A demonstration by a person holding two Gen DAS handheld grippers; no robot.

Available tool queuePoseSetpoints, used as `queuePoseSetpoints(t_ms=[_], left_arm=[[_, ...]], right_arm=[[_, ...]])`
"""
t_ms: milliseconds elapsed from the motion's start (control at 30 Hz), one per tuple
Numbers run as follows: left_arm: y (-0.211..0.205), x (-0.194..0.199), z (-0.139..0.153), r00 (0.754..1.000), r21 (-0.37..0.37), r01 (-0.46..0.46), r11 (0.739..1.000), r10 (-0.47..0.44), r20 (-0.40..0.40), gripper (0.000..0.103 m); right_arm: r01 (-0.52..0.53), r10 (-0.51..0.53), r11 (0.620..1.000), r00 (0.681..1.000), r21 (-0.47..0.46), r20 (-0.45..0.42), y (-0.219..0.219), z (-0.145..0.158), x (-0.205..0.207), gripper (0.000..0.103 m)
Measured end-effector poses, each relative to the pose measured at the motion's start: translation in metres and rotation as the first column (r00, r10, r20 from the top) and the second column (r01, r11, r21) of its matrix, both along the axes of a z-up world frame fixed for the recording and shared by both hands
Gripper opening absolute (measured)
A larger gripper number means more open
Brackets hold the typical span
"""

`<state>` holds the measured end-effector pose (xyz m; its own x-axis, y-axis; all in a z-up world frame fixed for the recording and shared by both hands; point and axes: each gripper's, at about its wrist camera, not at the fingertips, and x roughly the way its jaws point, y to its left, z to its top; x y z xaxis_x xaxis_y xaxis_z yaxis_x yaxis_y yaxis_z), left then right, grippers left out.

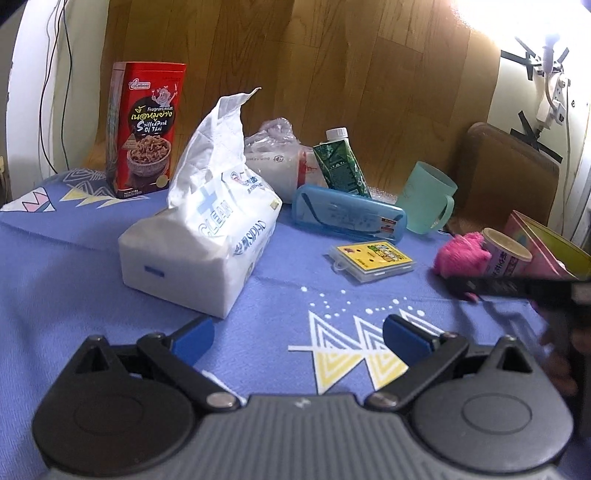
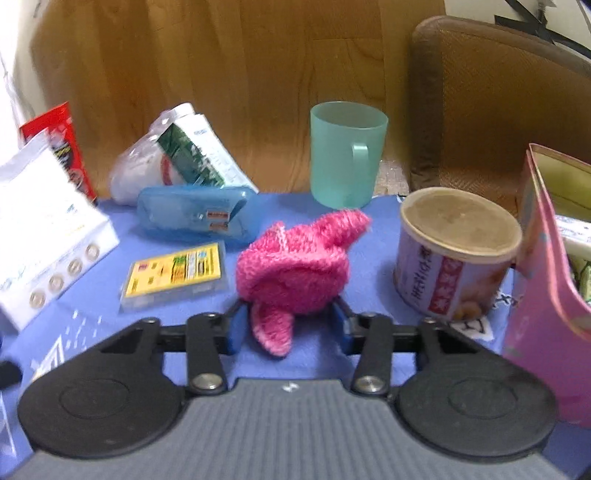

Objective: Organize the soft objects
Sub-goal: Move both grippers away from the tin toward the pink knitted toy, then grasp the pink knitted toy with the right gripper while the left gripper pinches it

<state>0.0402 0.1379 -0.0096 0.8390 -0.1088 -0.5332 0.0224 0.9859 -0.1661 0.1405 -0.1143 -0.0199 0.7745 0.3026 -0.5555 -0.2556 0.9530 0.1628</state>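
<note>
Indoor light, warm and moderately bright. Strong glare at the upper right corner of the left wrist view – white wall (image 1: 532,33) burnt out there, detail of the taped cables nearly lost. Soft, faint shadows only, for example beside the tissue pack (image 1: 207,236) on the blue tablecloth (image 1: 74,266). Left wrist view mostly sharp, except the dark smeared shape at the right edge (image 1: 517,286), clearly motion-blurred. Right wrist view softer overall – print on the can (image 2: 458,254) and on the yellow card case (image 2: 173,271) hard to read, pink knitted cloth (image 2: 295,266) fuzzy at its outline. Heavy fisheye bending in both: wooden panel (image 1: 295,74) lines curved, far edge of the table bowed.
</note>
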Motion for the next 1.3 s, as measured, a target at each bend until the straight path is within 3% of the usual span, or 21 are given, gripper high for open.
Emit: queuePoseSetpoints(t_ms=[33, 67, 333, 467, 567, 633, 767, 933, 1000, 1100, 1300], left_arm=[[0.000, 0.000, 0.000, 1.000, 0.001, 0.001, 1.000, -0.001, 0.000, 0.101], [0.000, 0.000, 0.000, 1.000, 0.004, 0.002, 1.000, -0.002, 0.000, 0.101], [-0.015, 0.001, -0.001, 0.997, 0.068, 0.067, 0.995, -0.065, -0.035, 0.102], [-0.026, -0.002, -0.004, 0.995, 0.125, 0.082, 0.989, -0.075, -0.059, 0.102], [-0.031, -0.013, -0.005, 0.991, 0.156, 0.114, 0.981, -0.101, -0.089, 0.102], [-0.029, -0.029, -0.005, 0.986, 0.160, 0.149, 0.976, -0.134, -0.097, 0.102], [-0.013, -0.085, -0.009, 0.983, 0.229, 0.176, 0.957, -0.158, -0.094, 0.102], [0.009, -0.144, -0.006, 0.992, 0.349, 0.113, 0.930, -0.089, -0.084, 0.102], [0.013, -0.144, 0.003, 0.997, 0.332, 0.070, 0.941, -0.053, -0.062, 0.102], [0.006, -0.127, 0.016, 0.999, 0.229, 0.048, 0.972, -0.049, 0.002, 0.102], [-0.056, -0.055, 0.030, 0.988, 0.109, 0.117, 0.987, -0.126, 0.085, 0.102]], right_arm=[[-0.011, 0.011, 1.000, 1.000, -0.006, 0.000, -0.004, 0.000, -0.008, 0.024], [-0.028, 0.028, 1.000, 1.000, -0.012, 0.003, -0.008, -0.001, -0.019, 0.019], [-0.124, 0.138, 0.983, 0.985, -0.132, 0.103, -0.047, -0.006, -0.117, 0.012], [-0.131, 0.154, 0.979, 0.978, -0.157, 0.142, -0.061, -0.009, -0.139, 0.013], [-0.134, 0.148, 0.984, 0.981, -0.118, 0.122, -0.064, -0.009, -0.130, 0.023], [-0.127, 0.137, 0.988, 0.984, -0.090, 0.110, -0.067, -0.009, -0.126, 0.044], [-0.149, 0.152, 0.988, 0.984, -0.038, 0.090, -0.071, -0.009, -0.123, 0.051], [-0.175, 0.174, 0.984, 0.981, 0.011, 0.082, -0.074, -0.010, -0.123, 0.060], [-0.178, 0.175, 0.984, 0.981, 0.026, 0.080, -0.075, -0.009, -0.122, 0.060], [-0.174, 0.170, 0.984, 0.982, 0.047, 0.079, -0.078, -0.009, -0.122, 0.060], [-0.124, 0.119, 0.990, 0.990, 0.062, 0.080, -0.082, -0.009, -0.124, 0.062]])
